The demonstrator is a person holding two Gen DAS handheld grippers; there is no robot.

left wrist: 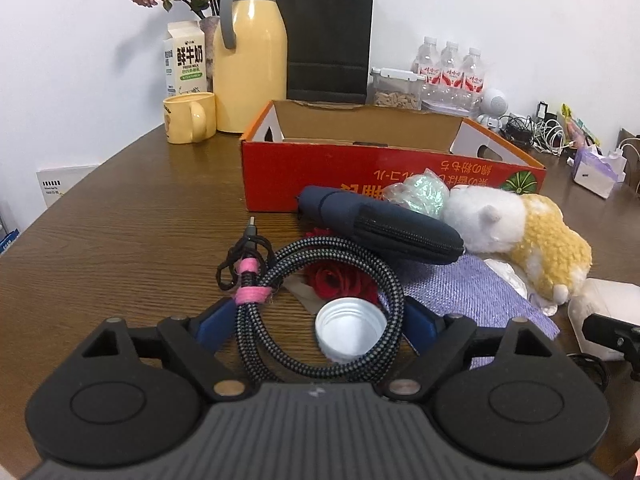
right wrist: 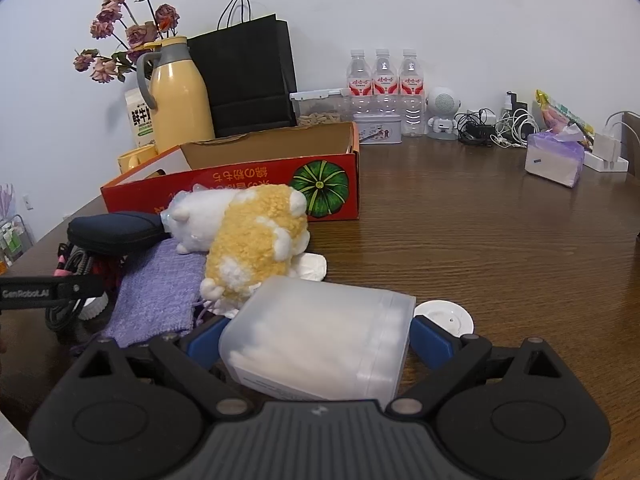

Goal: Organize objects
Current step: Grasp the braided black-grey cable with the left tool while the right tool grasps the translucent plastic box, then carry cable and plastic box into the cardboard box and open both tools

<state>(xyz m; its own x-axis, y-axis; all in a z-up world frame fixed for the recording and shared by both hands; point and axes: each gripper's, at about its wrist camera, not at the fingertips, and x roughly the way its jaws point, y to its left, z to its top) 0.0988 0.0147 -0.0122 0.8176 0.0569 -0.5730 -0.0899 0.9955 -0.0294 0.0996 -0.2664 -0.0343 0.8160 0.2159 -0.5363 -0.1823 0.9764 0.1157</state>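
My left gripper (left wrist: 320, 314) is low over the table, its blue pads (left wrist: 218, 320) set against both sides of a coiled braided cable (left wrist: 280, 264) bound with a pink tie. A white screw cap (left wrist: 348, 330) lies inside the coil. My right gripper (right wrist: 316, 330) is shut on a frosted plastic box of cotton swabs (right wrist: 320, 340), one pad on each end. Behind lie a navy zip pouch (left wrist: 400, 228), a yellow and white plush toy (right wrist: 256, 236), a purple cloth (right wrist: 160, 292) and a red artificial rose (left wrist: 340, 278). An open red cardboard box (left wrist: 360, 168) stands beyond them.
At the back are a yellow jug (left wrist: 250, 60), yellow mug (left wrist: 190, 118), milk carton (left wrist: 184, 60), black paper bag (left wrist: 328, 40), water bottles (right wrist: 384, 76) and a tangle of chargers (right wrist: 496, 128). A tissue pack (right wrist: 554, 158) sits far right. A white disc (right wrist: 444, 316) lies beside the right gripper.
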